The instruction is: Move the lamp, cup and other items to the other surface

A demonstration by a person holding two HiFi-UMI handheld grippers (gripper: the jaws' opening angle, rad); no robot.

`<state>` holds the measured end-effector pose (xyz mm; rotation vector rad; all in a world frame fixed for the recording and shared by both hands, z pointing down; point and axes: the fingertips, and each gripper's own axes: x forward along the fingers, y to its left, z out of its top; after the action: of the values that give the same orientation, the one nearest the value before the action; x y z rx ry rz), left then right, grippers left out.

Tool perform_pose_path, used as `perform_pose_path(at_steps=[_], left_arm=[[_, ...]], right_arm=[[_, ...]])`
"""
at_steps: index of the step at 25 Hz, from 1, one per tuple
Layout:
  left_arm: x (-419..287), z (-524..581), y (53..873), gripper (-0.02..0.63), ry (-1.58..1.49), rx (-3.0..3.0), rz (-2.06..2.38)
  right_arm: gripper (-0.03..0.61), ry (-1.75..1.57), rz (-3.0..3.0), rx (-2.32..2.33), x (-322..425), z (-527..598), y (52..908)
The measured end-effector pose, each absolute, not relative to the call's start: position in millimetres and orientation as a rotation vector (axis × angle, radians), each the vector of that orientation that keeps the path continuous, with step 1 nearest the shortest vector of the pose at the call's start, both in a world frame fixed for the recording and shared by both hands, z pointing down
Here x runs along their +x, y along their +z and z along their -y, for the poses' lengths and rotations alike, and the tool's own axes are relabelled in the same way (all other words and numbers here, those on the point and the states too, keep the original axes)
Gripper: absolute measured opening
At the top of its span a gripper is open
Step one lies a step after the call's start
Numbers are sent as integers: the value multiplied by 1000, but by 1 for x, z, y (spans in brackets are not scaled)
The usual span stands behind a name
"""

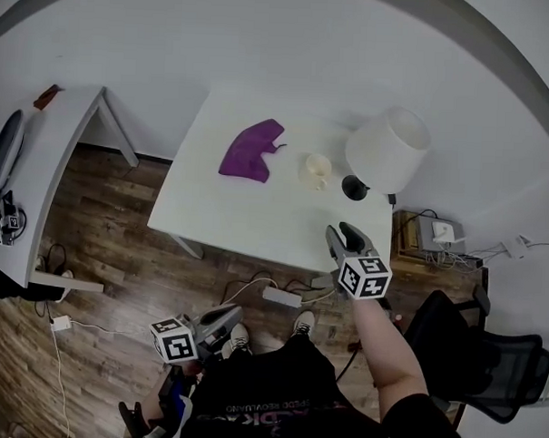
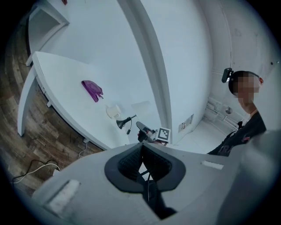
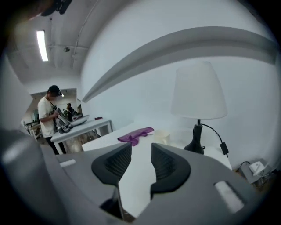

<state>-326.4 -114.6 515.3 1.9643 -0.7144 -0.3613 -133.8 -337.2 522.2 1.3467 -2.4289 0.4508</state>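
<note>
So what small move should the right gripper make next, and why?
Probably move the right gripper forward toward the lamp, aiming at its black base. Its jaws stand apart with nothing between them, it hangs over the near edge of the table, and the lamp looks like the closest item ahead of it. The cup sits further to the left.

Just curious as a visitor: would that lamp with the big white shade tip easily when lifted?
Likely top-heavy: the lamp carries a wide shade over a slim stem and small base. Its cord may tug back.
</note>
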Motion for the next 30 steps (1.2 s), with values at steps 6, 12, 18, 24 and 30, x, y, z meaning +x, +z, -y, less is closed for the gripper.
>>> perform_pose_path(at_steps=[6, 12, 18, 24, 30], left_arm=[[-321, 110, 522, -2, -379, 1895, 819], [-323, 99, 531, -2, -368, 1814, 966], [-317, 91, 537, -2, -373, 1752, 1056], [-314, 88, 541, -2, -376, 1722, 1104], [-308, 89, 542, -2, -374, 1717, 1115]], right_arm=[[150, 476, 2271, 1310, -121, 424, 585], [161, 511, 2254, 1217, -134, 469, 619], [160, 492, 2258, 1116, -148, 498, 635], [93, 507, 2261, 1090, -155, 506, 645], [58, 491, 2269, 1081, -155, 507, 648]])
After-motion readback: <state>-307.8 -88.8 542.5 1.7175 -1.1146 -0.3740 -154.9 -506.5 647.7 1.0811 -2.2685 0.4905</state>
